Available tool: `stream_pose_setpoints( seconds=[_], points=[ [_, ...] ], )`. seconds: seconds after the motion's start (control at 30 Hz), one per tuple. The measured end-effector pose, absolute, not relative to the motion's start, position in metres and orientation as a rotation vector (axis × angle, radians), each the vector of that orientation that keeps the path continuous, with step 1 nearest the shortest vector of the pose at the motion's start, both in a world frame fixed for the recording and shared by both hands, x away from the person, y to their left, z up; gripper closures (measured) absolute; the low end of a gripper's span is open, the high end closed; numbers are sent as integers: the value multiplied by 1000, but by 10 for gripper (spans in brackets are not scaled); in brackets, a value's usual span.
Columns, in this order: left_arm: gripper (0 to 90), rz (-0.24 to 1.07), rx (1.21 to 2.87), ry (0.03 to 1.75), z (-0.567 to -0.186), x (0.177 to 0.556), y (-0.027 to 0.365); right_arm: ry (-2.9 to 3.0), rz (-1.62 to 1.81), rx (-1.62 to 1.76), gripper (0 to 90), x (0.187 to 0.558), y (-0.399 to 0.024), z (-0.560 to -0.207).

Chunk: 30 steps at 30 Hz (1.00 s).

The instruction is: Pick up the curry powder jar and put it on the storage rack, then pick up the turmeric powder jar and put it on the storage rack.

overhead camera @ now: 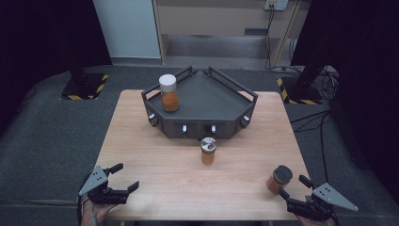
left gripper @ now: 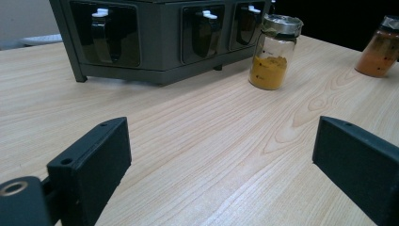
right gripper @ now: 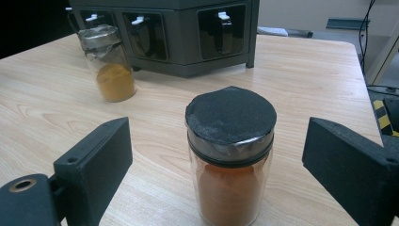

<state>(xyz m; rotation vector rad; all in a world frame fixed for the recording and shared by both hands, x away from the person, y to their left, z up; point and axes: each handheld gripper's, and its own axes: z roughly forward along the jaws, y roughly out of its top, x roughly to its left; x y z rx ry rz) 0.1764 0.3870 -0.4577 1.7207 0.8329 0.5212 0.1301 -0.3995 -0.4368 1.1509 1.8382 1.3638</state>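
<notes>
on the pale wooden worktop [overhead camera: 155,169] a black-lidded jar [right gripper: 229,155] of orange powder stands upright between the right tongs [right gripper: 216,165] (wide open, not touching); the left tongs [left gripper: 221,160] gape empty.

Black-lidded spice jar [right gripper: 229,160] upright between the wide-apart jaws of the right hand-held gripper [right gripper: 216,160].

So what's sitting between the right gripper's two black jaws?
A black-lidded jar of orange powder stands between the right gripper's open jaws, with a gap on each side, as the right gripper view shows. In the high view it stands just ahead of that gripper.
</notes>
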Motion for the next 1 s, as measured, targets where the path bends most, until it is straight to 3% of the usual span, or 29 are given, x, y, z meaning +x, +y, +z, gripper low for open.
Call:
stream_pose_setpoints(
  seconds=[1.0],
  points=[
    [48,545,1771,819,-455,178,384,1828,1367,1155,88,129,-400,-437]
  ],
)
